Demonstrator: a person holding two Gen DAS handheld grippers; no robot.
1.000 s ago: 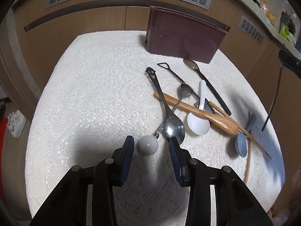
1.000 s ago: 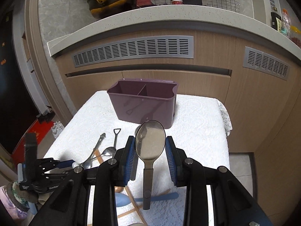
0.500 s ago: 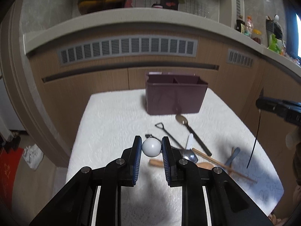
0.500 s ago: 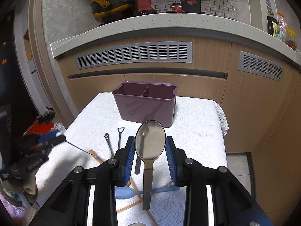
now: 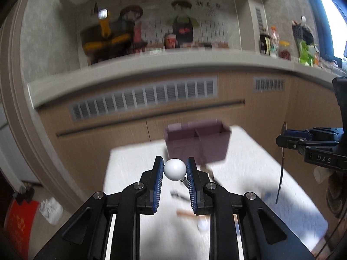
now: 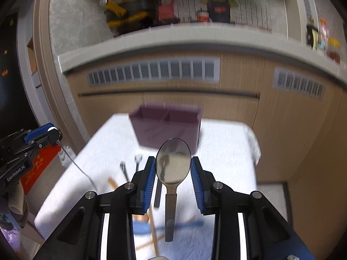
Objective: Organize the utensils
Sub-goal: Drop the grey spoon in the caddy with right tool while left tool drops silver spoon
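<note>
A white lace cloth (image 6: 225, 143) covers the table; behind it stand wooden cabinets (image 6: 282, 130) with grey vents (image 6: 154, 71); a pale counter (image 5: 151, 69) above bears a dark pot (image 6: 130, 15) with yellow handles, a red cup (image 6: 202, 16) and bottles (image 5: 272, 41); cartoon figures (image 5: 182, 21) decorate the wall.
</note>
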